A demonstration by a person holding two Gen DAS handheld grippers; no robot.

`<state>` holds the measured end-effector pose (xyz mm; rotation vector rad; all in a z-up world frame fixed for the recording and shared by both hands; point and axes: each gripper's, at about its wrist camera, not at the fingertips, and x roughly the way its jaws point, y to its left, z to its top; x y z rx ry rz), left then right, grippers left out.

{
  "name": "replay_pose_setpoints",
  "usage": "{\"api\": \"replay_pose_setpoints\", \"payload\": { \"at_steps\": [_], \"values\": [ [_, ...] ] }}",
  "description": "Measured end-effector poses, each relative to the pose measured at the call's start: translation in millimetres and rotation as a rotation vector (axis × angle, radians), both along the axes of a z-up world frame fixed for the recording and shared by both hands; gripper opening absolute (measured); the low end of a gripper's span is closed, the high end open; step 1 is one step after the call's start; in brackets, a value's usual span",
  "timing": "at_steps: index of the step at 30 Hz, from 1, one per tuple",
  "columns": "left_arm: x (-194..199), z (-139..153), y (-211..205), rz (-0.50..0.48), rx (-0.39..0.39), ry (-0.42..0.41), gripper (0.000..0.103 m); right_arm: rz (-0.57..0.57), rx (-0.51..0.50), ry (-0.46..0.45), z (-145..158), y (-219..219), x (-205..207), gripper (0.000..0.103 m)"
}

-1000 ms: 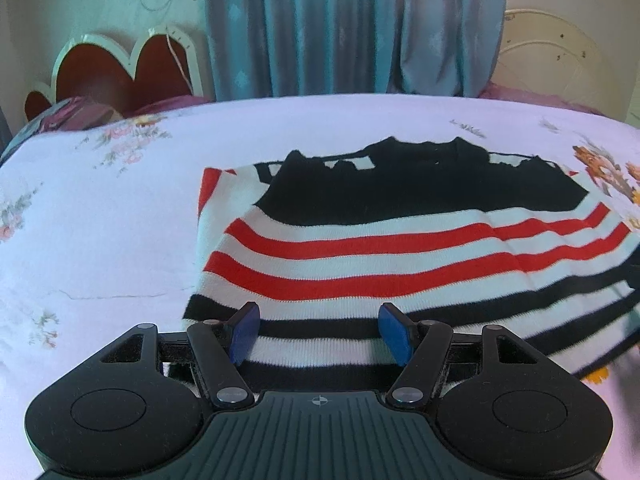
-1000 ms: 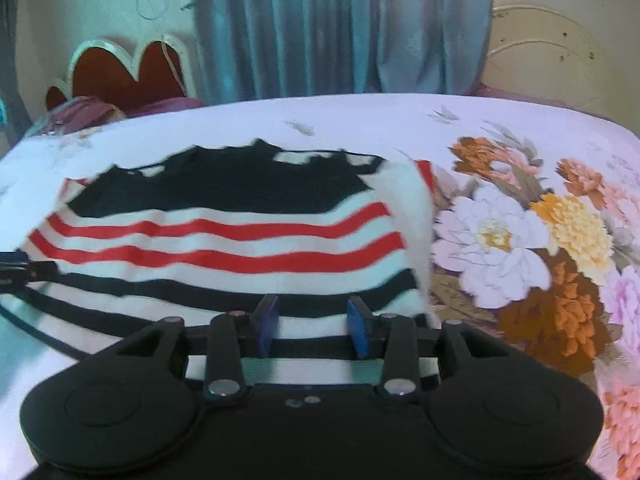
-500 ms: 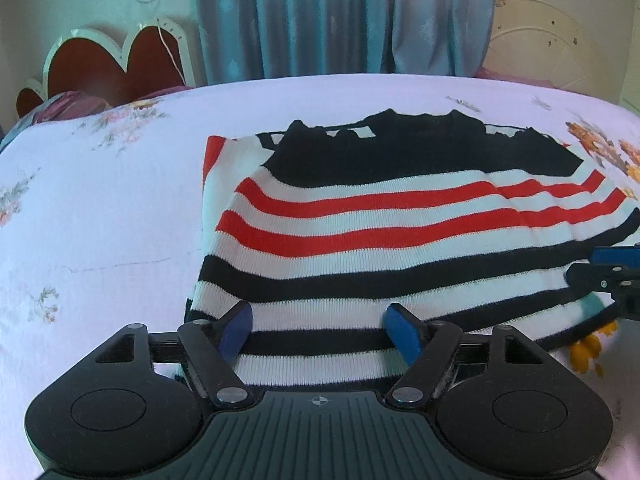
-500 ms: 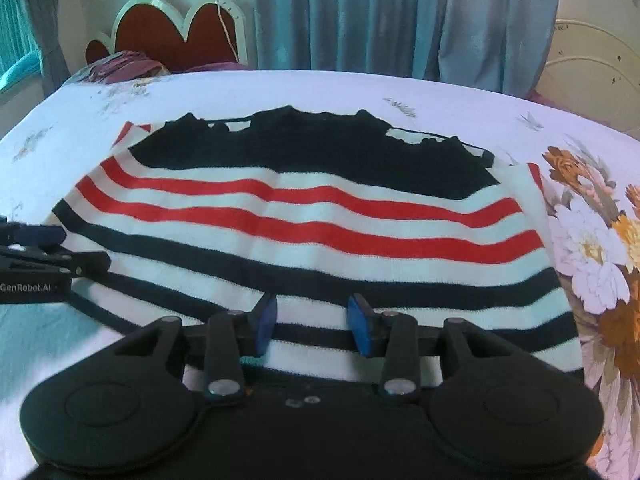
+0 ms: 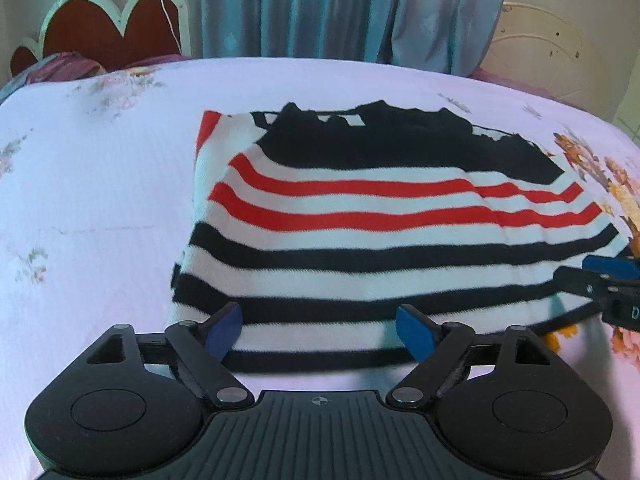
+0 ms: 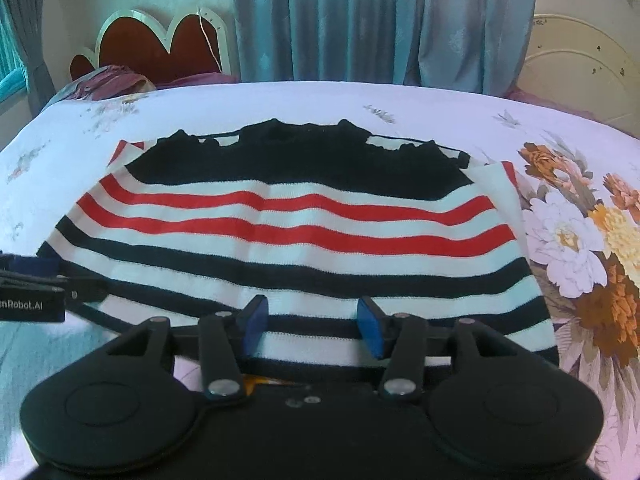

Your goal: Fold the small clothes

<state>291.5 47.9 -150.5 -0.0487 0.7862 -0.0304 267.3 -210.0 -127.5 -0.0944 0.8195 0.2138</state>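
a striped knit sweater (image 5: 384, 240) lies folded flat on a floral bedsheet (image 5: 92, 200), its black yoke toward twelve o'clock and its ribbed hem toward six o'clock, right at the two grippers. red, white and black bands run across it, and a second layer with a red edge shows along its nine o'clock side in the left wrist view. the left gripper (image 5: 320, 330) hovers over the hem near the sweater's nine o'clock corner; its jaws are opening and already stand wide, the blue pads (image 5: 414, 332) clear of the cloth on either side, holding nothing, though the hem band lies in the gap beneath them. the right gripper (image 6: 312, 326) sits over the hem further toward three o'clock; its jaws are opening too, about half apart, with the striped hem between the pads (image 6: 370, 326) but not pinched. each tool appears in the other's view: the right one pokes in at three o'clock of the left wrist view, the left one at nine o'clock of the right wrist view, both level with the lower black stripes. large printed flowers (image 6: 580, 248) cover the sheet at three o'clock of the sweater. beyond the bed at twelve o'clock hang blue curtains (image 6: 380, 20), with a red scalloped headboard (image 6: 156, 46) at eleven o'clock and a cream round one (image 6: 580, 56) at one o'clock.
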Motion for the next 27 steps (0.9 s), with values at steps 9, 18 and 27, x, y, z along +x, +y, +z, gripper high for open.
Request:
{"api": "replay_pose_setpoints", "payload": {
  "at_steps": [9, 18, 27],
  "values": [
    [-10.1, 0.2, 3.4, 0.011, -0.074, 0.048, 0.087, 0.028, 0.018, -0.021, 12.5, 7.9, -2.7, 0.051],
    [-25.1, -19.0, 36.3, 0.135, -0.389, 0.105, 0.087, 0.032, 0.039, -0.020, 10.4, 10.5, 7.7, 0.051],
    [-5.9, -38.4, 57.7, 0.211, -0.609, -0.030, 0.087, 0.015, 0.070, -0.021, 1.8, 14.7, 33.6, 0.051]
  ]
}}
